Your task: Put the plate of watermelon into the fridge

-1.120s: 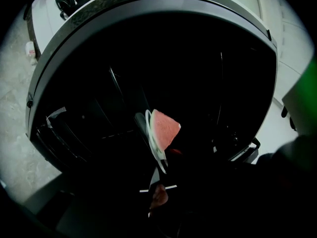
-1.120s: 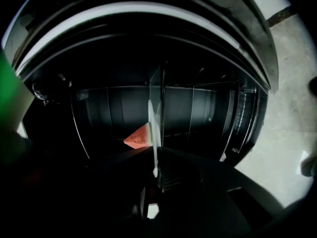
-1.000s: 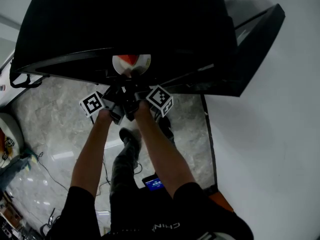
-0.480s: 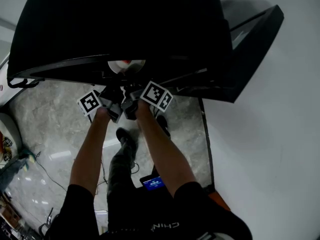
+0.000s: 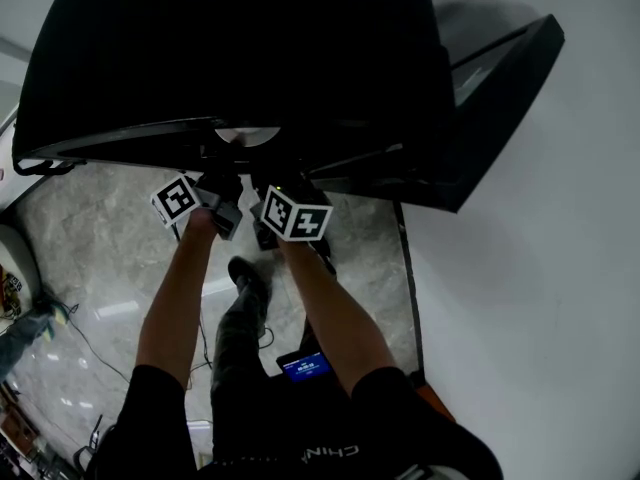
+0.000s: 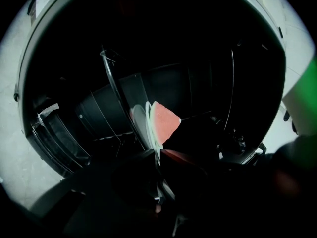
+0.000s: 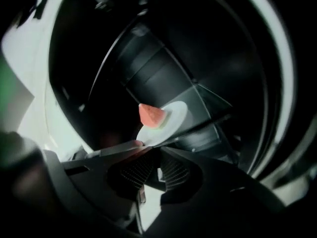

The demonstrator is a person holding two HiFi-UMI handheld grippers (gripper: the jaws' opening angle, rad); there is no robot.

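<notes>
A white plate [image 6: 140, 124] with a red watermelon slice [image 6: 166, 122] is inside the dark fridge [image 5: 240, 48]. In the left gripper view it shows edge-on. My left gripper [image 6: 157, 155] has just been closing and is shut on the plate's near rim. In the head view only a sliver of the plate [image 5: 247, 135] shows under the fridge's top edge. The right gripper view shows the plate [image 7: 173, 118] and slice [image 7: 150, 115] just beyond my right gripper [image 7: 157, 151]. Its jaws stand close together below the rim, with no plate between them; open or shut is unclear.
The fridge door [image 5: 500, 98] stands open at the right. Wire shelves and dark inner walls [image 6: 99, 113] surround the plate. A white wall [image 5: 540, 298] runs along the right. Cables [image 5: 90, 348] lie on the marble floor at the left.
The plate has gone deeper under the fridge's top edge, and the slice no longer shows in the head view. The right gripper's marker cube has rolled and drawn back slightly.
</notes>
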